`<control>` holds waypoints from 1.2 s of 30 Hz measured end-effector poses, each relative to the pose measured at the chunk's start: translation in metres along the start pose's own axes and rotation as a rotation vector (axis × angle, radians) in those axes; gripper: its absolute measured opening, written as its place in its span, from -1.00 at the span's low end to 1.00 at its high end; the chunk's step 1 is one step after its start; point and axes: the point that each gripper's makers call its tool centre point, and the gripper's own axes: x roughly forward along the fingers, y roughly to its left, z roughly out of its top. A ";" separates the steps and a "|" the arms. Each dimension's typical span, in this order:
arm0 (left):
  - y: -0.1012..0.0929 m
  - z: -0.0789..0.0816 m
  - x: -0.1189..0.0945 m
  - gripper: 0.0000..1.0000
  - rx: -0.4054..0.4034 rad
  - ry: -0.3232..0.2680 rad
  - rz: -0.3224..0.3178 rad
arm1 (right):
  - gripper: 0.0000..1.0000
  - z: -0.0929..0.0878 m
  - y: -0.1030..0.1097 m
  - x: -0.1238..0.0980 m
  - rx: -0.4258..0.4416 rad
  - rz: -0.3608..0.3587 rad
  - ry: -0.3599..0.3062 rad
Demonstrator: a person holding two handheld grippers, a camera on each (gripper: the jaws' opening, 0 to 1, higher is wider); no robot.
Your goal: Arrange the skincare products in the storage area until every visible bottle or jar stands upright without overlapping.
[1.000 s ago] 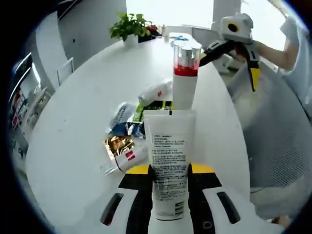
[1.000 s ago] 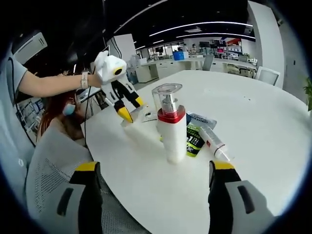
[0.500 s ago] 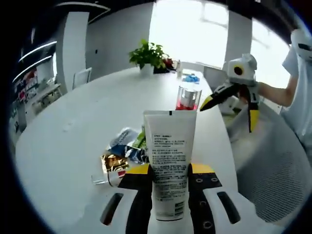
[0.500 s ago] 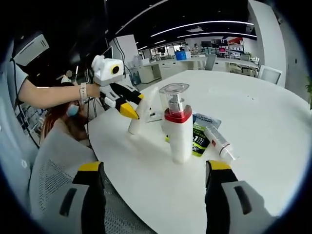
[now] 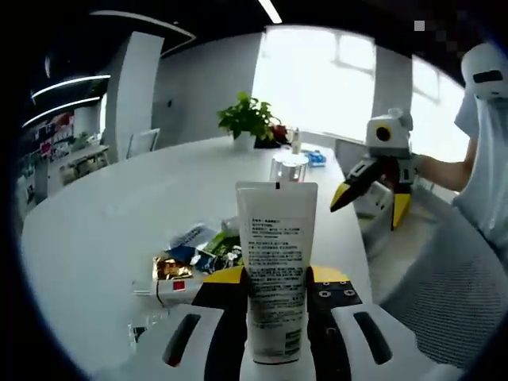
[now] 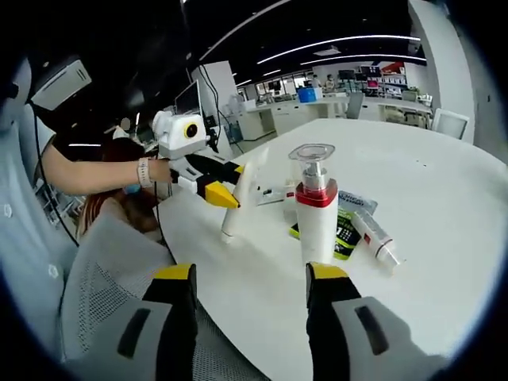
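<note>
Your left gripper (image 5: 277, 298) has its jaws clamped on the white tube (image 5: 276, 274), which you hold cap-down and nearly upright; in the right gripper view the same tube (image 6: 240, 202) has its cap at, or just above, the white table (image 6: 444, 230), a short way from the edge nearest you. Your right gripper (image 6: 252, 274) is empty, jaws spread wide, waiting in front of the red-collared pump bottle (image 6: 317, 213), which already stands upright. Judging by this, the step in hand is standing the tube on its cap. Do it gently: bring the tube fully plumb first, press the cap flat on the table, then ease the jaws apart slowly and evenly so neither drags the tube sideways. A tube on a small cap is top-heavy and likely to tip, so pull straight back only once it holds, and keep it well apart from the pump bottle. If it wobbles, steady its side with the free gripper. Still lying flat behind the bottle are a slim white tube (image 6: 376, 236), a dark box with green print (image 6: 344, 230), a blue-and-white sachet (image 5: 185, 237), a gold foil packet (image 5: 167, 267) and a white box with a red mark (image 5: 171, 286), some overlapping, so leave room for them.
</note>
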 end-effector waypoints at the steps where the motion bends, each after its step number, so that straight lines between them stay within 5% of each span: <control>1: -0.002 0.000 0.000 -0.53 -0.005 -0.006 -0.003 | -0.01 0.002 0.002 0.000 0.003 0.003 -0.006; 11: -0.020 0.001 0.004 -0.53 0.002 -0.036 -0.015 | -0.38 0.040 0.009 0.006 0.060 -0.011 -0.164; 25: -0.036 0.005 0.011 -0.52 0.017 -0.069 -0.015 | -0.65 0.061 0.013 0.032 0.148 -0.003 -0.225; 36: -0.039 0.009 0.015 -0.52 0.021 -0.080 -0.005 | -0.86 0.071 0.010 0.029 0.118 -0.040 -0.243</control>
